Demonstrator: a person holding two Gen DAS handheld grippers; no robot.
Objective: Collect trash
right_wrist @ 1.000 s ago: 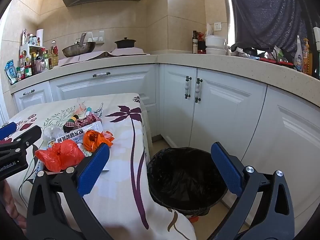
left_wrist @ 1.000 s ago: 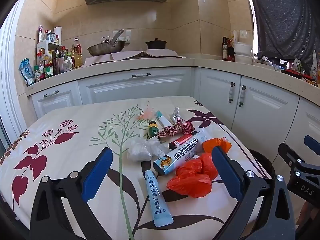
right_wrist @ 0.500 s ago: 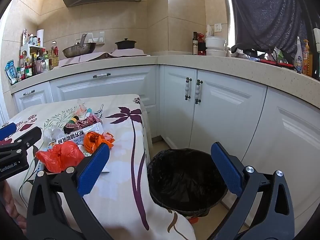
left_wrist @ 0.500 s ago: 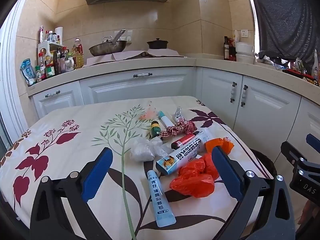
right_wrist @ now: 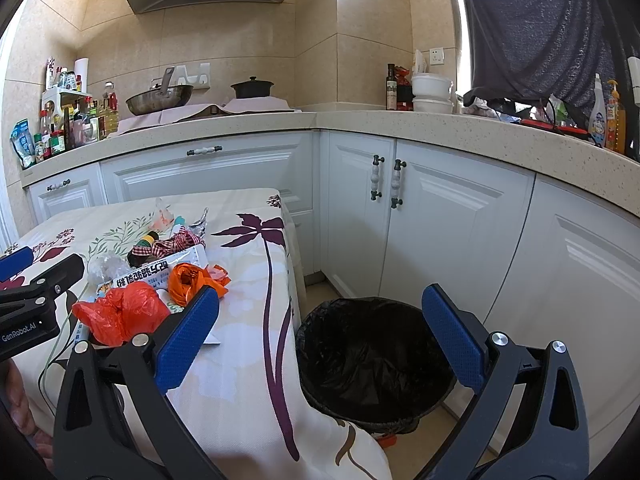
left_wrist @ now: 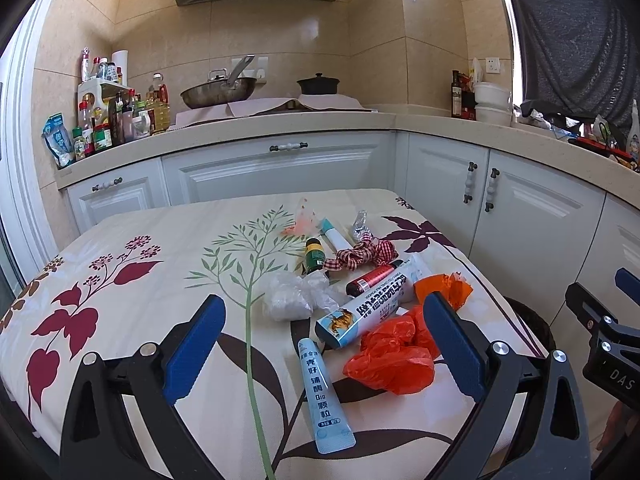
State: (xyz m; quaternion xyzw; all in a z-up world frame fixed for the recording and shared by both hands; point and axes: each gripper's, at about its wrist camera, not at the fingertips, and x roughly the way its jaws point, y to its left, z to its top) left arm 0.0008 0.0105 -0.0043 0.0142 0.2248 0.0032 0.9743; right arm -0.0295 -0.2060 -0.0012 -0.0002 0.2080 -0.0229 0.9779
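Black-lined trash bin (right_wrist: 376,356) stands beside the table (right_wrist: 248,344).

A floral-clothed counter (left_wrist: 132,240) carries a red plastic bag (left_wrist: 390,360), orange bag (left_wrist: 442,286), light-blue tube (left_wrist: 324,396), long white box (left_wrist: 366,310), clear crumpled plastic (left_wrist: 292,296), small bottles and checked cloth (left_wrist: 362,252).

The left gripper's blue finger pad (left_wrist: 454,344) hides part of the crumpled red plastic bag (left_wrist: 390,360). The round black-lined trash bin (left_wrist: 532,326) shows only as a sliver behind the floral-clothed table's edge (left_wrist: 516,320). Small print on the pale blue tube (left_wrist: 324,392) is illegible.
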